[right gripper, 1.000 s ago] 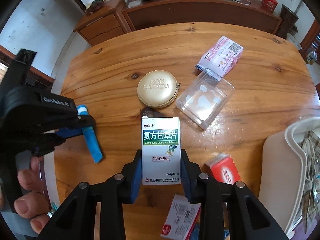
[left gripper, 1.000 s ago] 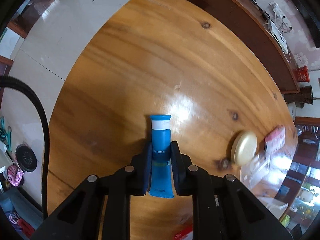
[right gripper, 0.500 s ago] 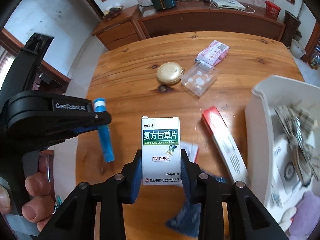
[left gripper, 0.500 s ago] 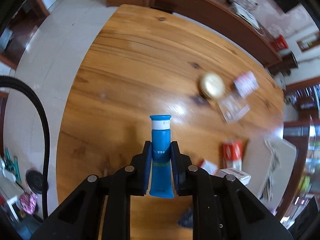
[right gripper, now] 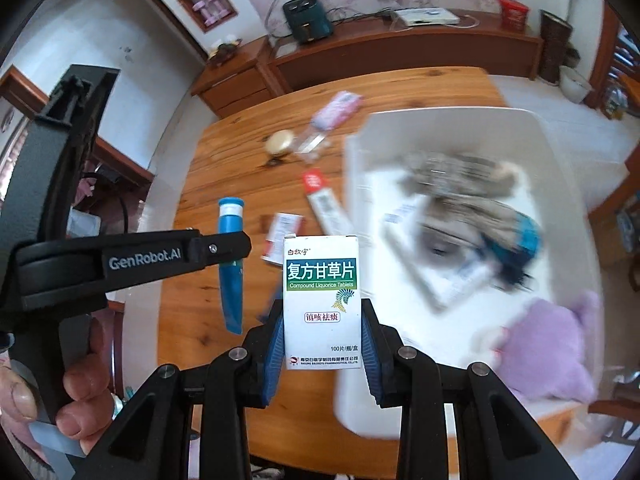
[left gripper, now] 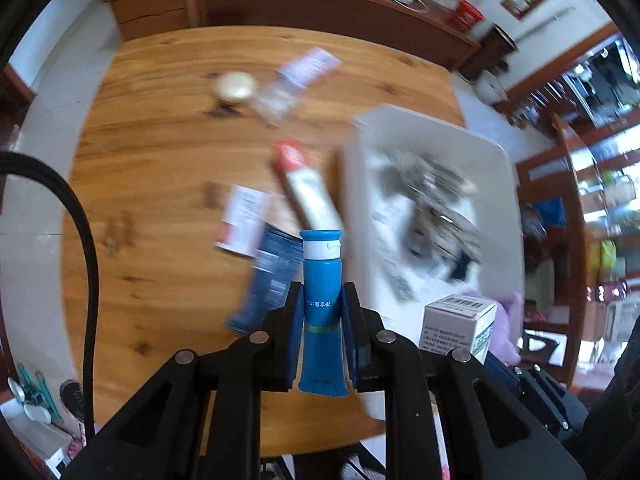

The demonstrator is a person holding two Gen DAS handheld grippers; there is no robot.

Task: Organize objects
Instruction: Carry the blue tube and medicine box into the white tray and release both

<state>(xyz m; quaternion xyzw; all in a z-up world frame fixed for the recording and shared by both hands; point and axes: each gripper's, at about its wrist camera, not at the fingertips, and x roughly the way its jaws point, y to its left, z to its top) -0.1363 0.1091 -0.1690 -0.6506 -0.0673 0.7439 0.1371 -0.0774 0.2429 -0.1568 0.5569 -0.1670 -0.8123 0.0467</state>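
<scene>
My left claw point(left gripper: 322, 312) pinches the blue tube point(left gripper: 322, 304); my right claw point(right gripper: 322, 332) pinches the pill box point(right gripper: 322, 304); I should be well inside the white bin's point(right gripper: 460, 124) rim before letting go.

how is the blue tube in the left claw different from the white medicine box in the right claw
The blue tube is a slim, soft-looking tube with a white band under its blue cap; the medicine box is a flat-sided white carton with a green label band. The tube is narrower than the box, so the left claw closes tighter than the right claw. Both are clamped, pointing forward from the claws, and held off the wooden table near the white bin.
</scene>
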